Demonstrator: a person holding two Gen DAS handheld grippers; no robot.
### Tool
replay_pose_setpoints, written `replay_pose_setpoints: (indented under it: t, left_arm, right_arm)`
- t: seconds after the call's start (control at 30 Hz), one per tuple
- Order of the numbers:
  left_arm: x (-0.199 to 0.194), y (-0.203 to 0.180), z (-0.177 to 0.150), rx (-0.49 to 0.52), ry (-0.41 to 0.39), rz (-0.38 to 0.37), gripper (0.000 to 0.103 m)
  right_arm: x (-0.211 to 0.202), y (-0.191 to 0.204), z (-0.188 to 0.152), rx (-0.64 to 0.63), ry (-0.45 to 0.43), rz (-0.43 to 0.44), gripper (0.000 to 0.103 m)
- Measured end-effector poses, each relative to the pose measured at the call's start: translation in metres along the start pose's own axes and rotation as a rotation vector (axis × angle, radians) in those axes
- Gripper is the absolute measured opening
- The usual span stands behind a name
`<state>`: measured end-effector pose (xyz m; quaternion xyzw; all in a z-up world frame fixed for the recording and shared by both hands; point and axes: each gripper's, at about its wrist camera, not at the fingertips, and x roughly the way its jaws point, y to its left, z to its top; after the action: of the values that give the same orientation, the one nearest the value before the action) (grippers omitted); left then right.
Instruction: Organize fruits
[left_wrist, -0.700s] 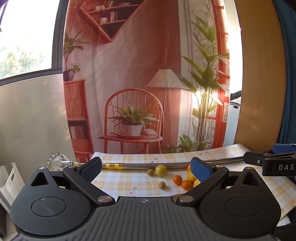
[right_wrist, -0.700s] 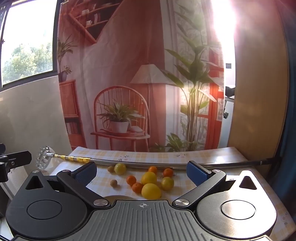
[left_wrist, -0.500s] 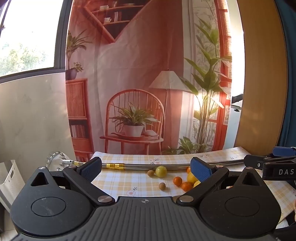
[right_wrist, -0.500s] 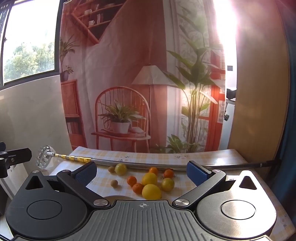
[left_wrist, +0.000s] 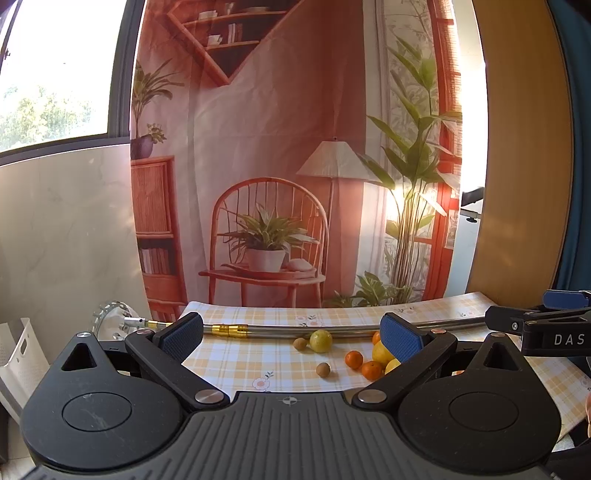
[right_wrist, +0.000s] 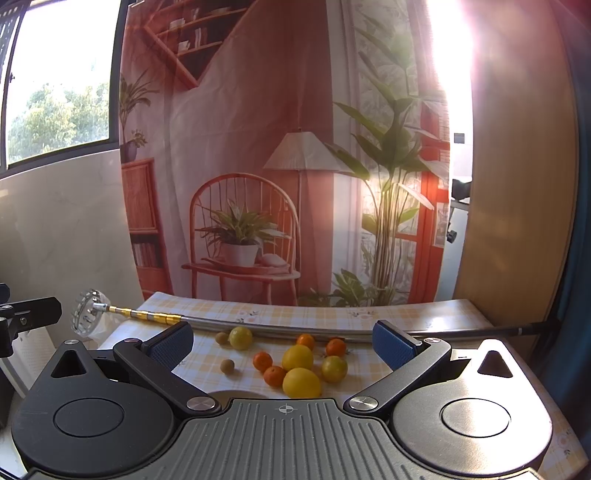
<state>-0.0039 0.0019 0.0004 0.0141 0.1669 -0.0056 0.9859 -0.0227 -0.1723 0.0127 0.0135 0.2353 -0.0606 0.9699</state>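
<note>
Both the left gripper (left_wrist: 291, 336) and the right gripper (right_wrist: 282, 341) are held wide open and empty, short of the fruit. The nearest lemon (right_wrist: 301, 382) is best approached low and centred between the right jaws, so that the neighbouring orange (right_wrist: 274, 376) is not nudged.

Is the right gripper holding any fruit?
No. The right gripper is open and empty, with the fruits lying on the tablecloth beyond.

Fruits (right_wrist: 297, 363) on tablecloth (right_wrist: 280, 317), metal rod (right_wrist: 280, 326) behind them

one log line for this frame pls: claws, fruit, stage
left claw: open, empty | right claw: open, empty | fruit: loose on checked cloth, in front of metal rod | stage: no grasp yet
</note>
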Motion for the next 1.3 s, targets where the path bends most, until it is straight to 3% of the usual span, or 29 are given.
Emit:
replay_pose_setpoints:
  t: [1.3]
  left_arm:
    - [-0.002, -0.0006, -0.0009, -0.009, -0.004, -0.004, 0.103]
  right_arm:
    - [0.0014, 0.0026, -0.0001, -0.009, -0.006, -0.006, 0.103]
